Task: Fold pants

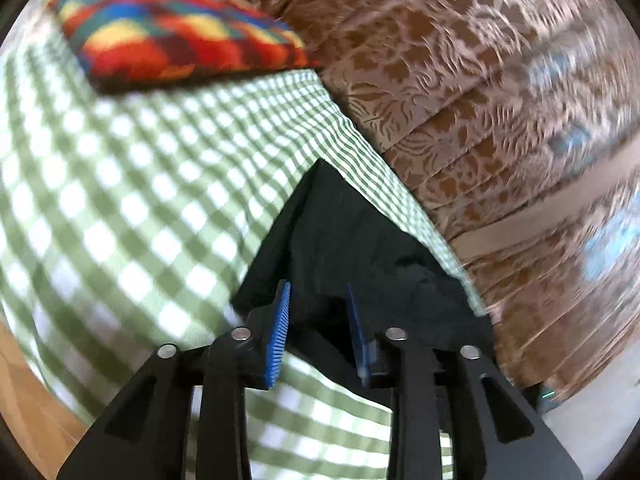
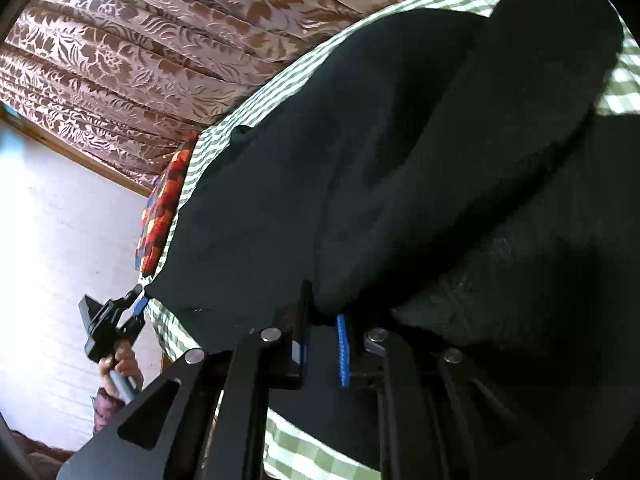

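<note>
1. Pants (image 2: 360, 160): black, soft matte cloth, lying in rumpled folds on the green-and-white checked bed sheet (image 1: 120, 184).
2. Right claw (image 2: 324, 328): clamped tight on a bunched edge of the pants, tilted downward.
3. Left claw (image 1: 316, 320): blue ribbed pads parted, a corner of the pants between them, not pinched; held by a hand (image 2: 120, 368).
4. Surroundings: multicoloured patchwork cushion (image 1: 180, 28) on the sheet; brown floral curtain (image 1: 460, 80) beyond the bed edge.
</note>
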A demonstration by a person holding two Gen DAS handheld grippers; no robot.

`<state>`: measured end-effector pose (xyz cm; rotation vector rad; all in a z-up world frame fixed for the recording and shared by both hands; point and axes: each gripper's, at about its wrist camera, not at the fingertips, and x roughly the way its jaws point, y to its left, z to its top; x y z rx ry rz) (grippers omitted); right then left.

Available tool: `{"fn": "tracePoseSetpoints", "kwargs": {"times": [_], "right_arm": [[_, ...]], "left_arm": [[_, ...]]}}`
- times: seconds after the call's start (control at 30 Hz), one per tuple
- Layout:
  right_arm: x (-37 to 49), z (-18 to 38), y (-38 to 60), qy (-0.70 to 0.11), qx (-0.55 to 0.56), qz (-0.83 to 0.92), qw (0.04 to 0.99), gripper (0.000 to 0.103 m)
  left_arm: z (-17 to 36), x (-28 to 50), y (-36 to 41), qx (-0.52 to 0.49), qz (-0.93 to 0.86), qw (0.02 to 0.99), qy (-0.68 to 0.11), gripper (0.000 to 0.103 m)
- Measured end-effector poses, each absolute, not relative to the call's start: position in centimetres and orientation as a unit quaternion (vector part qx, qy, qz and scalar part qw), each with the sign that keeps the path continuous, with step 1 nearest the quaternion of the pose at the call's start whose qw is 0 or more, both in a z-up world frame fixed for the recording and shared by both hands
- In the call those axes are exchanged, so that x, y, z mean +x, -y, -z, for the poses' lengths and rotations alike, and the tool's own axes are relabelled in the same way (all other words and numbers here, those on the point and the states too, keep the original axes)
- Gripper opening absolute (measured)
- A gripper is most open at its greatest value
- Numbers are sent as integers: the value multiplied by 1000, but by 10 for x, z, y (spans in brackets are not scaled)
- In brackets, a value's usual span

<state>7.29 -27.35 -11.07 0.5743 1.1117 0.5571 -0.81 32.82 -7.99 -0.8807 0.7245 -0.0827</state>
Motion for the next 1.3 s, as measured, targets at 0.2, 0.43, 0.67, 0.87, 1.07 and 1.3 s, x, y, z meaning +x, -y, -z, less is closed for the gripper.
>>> {"fn": "tracePoseSetpoints", "kwargs": {"times": [0.2,0.43,0.67,0.87,1.07,1.3], "right_arm": [[80,115,270,-514,260,-256,777,10],[75,99,271,-496,250,-259,790,8],[45,52,286,-451,240,-289,810,7],[17,90,271,-507,210,-279,788,7],[19,95,271,-508,217,-274,787,6],[23,113,267,-528,211,-270,777,6]], "left_arm": [[79,-8,-322,-455,47,825,-332,47],[69,4,-317,-420,12,838,-349,17],[47,13,-312,-355,-10,872,-338,4],[74,10,-322,-353,-36,861,-365,4],[71,-1,-325,-358,-33,863,-355,4],[88,-10,-348,-421,-62,826,-369,35]]}}
